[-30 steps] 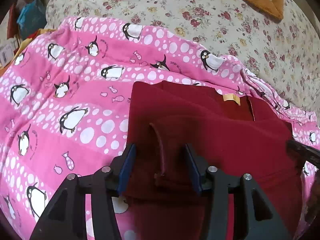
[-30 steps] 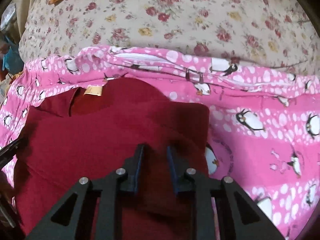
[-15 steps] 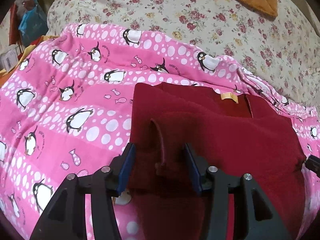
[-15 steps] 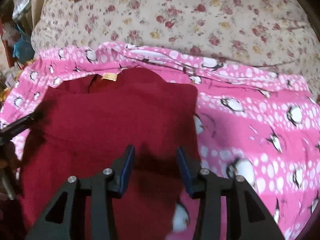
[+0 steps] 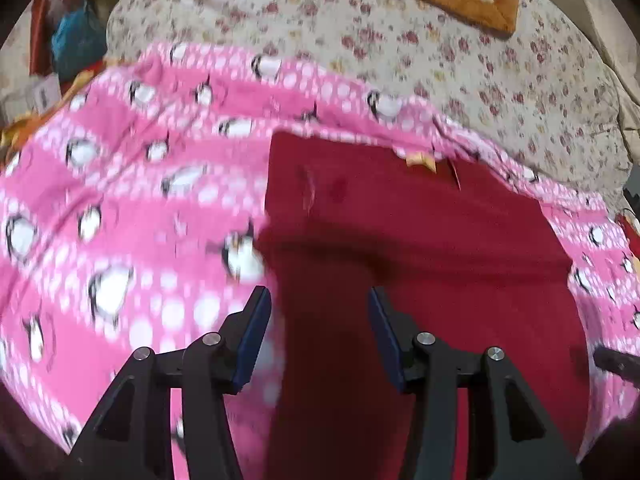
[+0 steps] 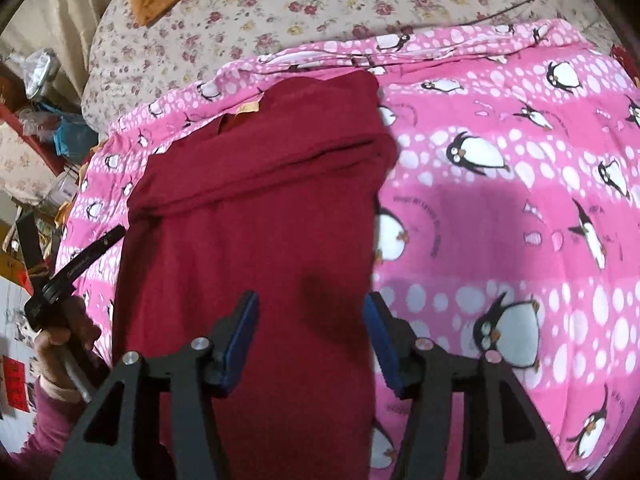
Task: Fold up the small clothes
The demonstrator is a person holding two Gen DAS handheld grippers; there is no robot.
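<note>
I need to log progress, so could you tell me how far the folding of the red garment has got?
Done: the dark red garment lies on the pink penguin blanket as a narrow strip, sides folded in. In hand: nothing; the left tongs are open over it, and the right tongs have just been opening, with nothing clamped. Left: probably the lengthwise fold toward the collar label.

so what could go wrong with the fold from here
1. The red garment lies loosely folded, its top layer ending in a slack ridge; pulling away carelessly might drag it open.
2. The pink penguin blanket underneath is soft and rumpled, so the next pinch by the open right claw, which has just been opening, or left claw may catch it too.
</note>
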